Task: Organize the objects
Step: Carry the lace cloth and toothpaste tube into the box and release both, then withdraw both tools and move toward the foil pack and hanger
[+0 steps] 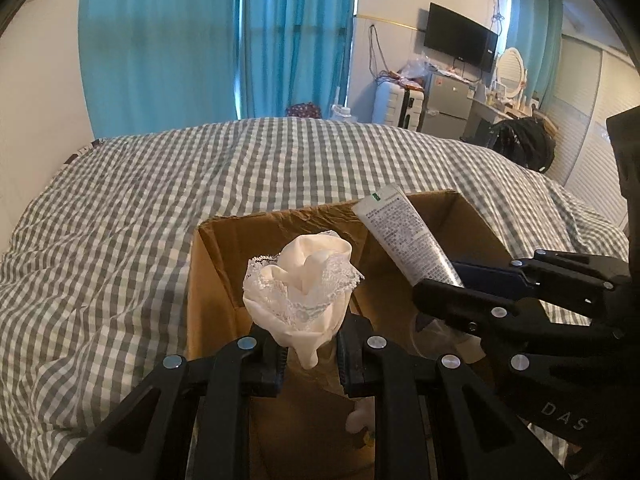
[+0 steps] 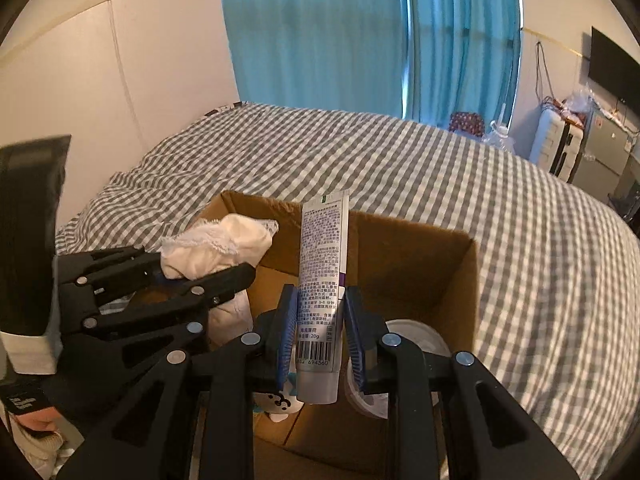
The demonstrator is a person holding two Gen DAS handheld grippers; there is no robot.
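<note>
An open cardboard box (image 1: 208, 280) (image 2: 452, 276) stands on the checked bed. My left gripper (image 1: 310, 344) is shut on a bunched cream lace cloth (image 1: 304, 280) and holds it over the box's left half; the gripper (image 2: 224, 280) and the cloth (image 2: 216, 246) also show in the right wrist view. My right gripper (image 2: 320, 320) is shut on a grey tube with small print (image 2: 322, 280), held upright over the box's right half. In the left wrist view that gripper (image 1: 444, 280) comes in from the right with the tube (image 1: 408, 236) tilted.
Inside the box lie a round clear lid or tape roll (image 2: 416, 344) and a small white toy (image 2: 280, 400). The grey-checked duvet (image 1: 120, 220) surrounds the box. Blue curtains (image 1: 200, 40), a suitcase (image 1: 400, 108), a fridge (image 1: 448, 104) and a wall TV (image 1: 460, 36) stand behind.
</note>
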